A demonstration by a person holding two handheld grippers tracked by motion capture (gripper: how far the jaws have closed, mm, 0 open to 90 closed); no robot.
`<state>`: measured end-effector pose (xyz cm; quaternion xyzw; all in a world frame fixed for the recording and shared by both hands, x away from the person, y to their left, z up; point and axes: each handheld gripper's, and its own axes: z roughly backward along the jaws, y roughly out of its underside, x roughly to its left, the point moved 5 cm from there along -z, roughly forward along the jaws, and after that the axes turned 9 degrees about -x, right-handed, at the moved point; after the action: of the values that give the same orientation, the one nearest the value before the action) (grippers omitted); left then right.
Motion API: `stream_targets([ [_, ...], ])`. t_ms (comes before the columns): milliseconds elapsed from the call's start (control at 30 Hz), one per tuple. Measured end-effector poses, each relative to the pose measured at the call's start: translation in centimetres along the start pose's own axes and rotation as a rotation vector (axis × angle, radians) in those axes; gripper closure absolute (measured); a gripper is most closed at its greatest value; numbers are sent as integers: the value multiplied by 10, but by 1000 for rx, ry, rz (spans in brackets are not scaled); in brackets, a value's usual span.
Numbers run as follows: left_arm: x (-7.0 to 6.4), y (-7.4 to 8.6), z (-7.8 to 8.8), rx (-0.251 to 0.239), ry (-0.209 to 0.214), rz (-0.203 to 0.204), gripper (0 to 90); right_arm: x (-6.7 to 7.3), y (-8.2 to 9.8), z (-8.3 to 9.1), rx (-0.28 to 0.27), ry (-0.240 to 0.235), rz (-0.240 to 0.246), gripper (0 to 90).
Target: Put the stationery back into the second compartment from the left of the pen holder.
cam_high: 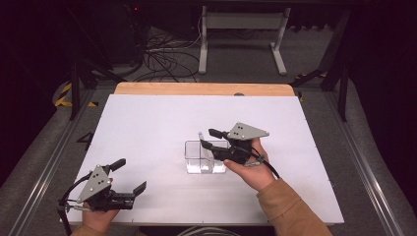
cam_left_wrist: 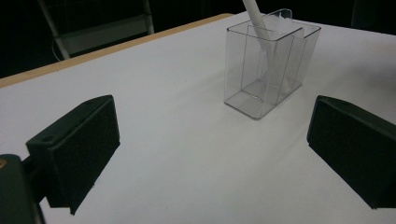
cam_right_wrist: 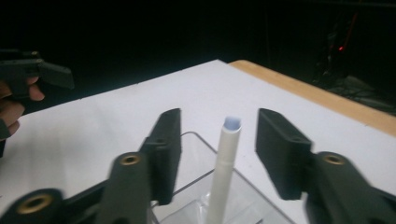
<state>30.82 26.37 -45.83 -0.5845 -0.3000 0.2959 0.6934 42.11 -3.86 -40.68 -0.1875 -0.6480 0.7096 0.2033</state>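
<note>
The right gripper [cam_high: 208, 138] hovers over the middle of the table with its two black jaws spread apart, gripping nothing. In the right gripper view, a white pen [cam_right_wrist: 223, 175] stands upright in the gap between those jaws, its tip level with the jaw pads and touching neither. Below the jaws, the pen sits inside a clear plastic container [cam_right_wrist: 243, 198]. From the high view, the container [cam_high: 205, 157] is a small rectangular box directly beneath and just in front of the right gripper's jaws, and the pen [cam_high: 201, 138] leans up out of its far side. The right hand [cam_high: 250, 167] holds the gripper from behind, with a tan sleeve [cam_high: 290, 209] running back toward the near edge.

The left gripper [cam_high: 131, 176] rests low near the front left corner of the white table [cam_high: 147, 123], well apart from the container. Its jaws are also spread wide and empty. In the left gripper view, the container [cam_left_wrist: 271, 63] stands ahead of and between the open jaws, farther off, divided into compartments, with the pen [cam_left_wrist: 259, 23] rising from one. A wooden strip [cam_high: 204, 89] borders the table's far edge.
</note>
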Motion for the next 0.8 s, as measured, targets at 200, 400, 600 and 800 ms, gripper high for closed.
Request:
stream_targets([
  [200, 0, 0, 1, -2, -7, 2, 33, -2, -12, 11, -44, 20, 22, 330],
  [400, 0, 0, 0, -2, -6, 2, 33, -3, -20, 19, -64, 18, 35, 319],
  [600, -1, 0, 0, -5, -3, 5, 33, 1, -24, 23, -80, -2, 53, 313],
  [800, -1, -1, -1, -6, 0, 4, 33, 3, -30, 27, -106, -25, 73, 313],
])
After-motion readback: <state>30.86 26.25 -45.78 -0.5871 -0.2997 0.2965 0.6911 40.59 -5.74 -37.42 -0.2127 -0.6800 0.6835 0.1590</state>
